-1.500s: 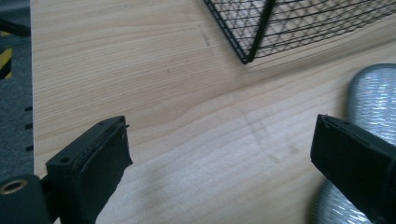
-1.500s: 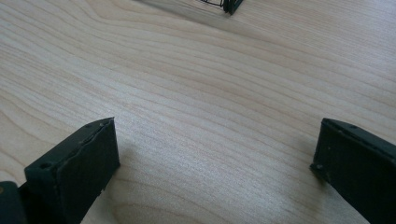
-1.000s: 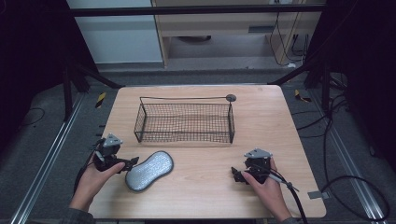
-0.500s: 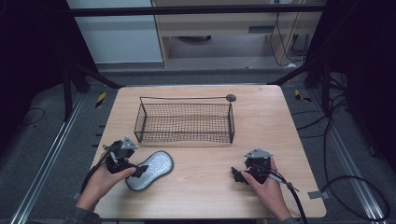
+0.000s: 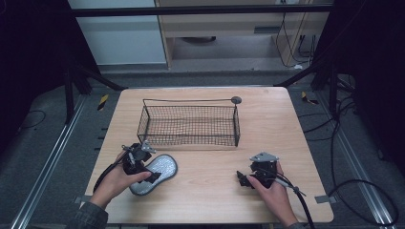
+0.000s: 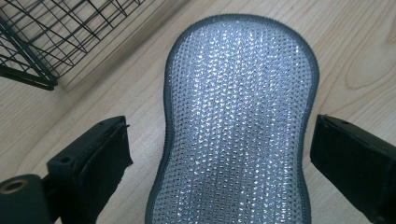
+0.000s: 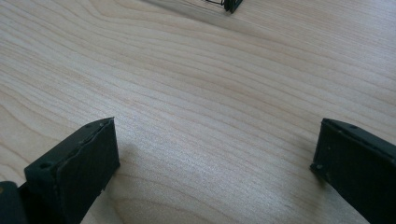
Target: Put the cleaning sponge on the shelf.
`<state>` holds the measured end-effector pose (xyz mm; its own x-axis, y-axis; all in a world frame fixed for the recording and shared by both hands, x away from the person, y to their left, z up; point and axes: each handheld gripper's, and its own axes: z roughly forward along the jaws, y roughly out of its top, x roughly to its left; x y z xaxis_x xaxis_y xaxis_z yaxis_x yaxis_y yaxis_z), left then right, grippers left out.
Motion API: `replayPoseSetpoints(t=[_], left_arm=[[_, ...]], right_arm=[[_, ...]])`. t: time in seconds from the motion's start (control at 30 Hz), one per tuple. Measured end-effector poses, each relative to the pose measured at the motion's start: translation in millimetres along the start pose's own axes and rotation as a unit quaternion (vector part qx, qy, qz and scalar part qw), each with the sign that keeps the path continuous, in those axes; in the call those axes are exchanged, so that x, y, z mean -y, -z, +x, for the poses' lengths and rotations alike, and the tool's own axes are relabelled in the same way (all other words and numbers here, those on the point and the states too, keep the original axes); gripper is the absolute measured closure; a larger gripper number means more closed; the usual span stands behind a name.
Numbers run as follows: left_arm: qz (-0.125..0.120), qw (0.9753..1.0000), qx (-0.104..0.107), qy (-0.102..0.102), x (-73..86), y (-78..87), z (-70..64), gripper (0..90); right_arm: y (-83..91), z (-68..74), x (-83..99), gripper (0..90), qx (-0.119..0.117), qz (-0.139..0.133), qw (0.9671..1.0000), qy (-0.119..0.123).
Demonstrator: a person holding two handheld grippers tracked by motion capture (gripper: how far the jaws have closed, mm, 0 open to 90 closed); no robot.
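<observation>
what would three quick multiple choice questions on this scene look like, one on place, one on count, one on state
1. Where does the silver scrubbing pad lie?
A. inside the wire basket
B. on the table in front of the wire basket
C. on the floor

2. How many wire baskets stand on the table?
A. one
B. two
C. three

3. How does the left claw stand at the pad?
A. shut tight on it
B. open, a jaw on either side of it
C. far off, beside the right claw

Key: 1 B, the high view shows the pad on bare wood nearer the person than the basket. 2 A, a single black basket stands there. 3 B, the left gripper view shows wood between each jaw and the pad's edge.
</observation>
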<state>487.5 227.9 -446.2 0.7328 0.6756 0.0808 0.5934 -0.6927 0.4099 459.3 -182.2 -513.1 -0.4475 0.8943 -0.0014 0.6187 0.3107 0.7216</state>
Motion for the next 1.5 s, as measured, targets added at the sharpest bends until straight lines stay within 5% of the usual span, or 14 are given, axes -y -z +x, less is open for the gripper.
replayPoseSetpoints(t=[1.5], left_arm=[[0.083, 0.9951, 0.044, -0.03, -5.5, -25.0, 0.3, 4.0]], right_arm=[[0.2, -0.1, 0.3, 0.4, -0.001, 0.0, 1.0, 0.003]])
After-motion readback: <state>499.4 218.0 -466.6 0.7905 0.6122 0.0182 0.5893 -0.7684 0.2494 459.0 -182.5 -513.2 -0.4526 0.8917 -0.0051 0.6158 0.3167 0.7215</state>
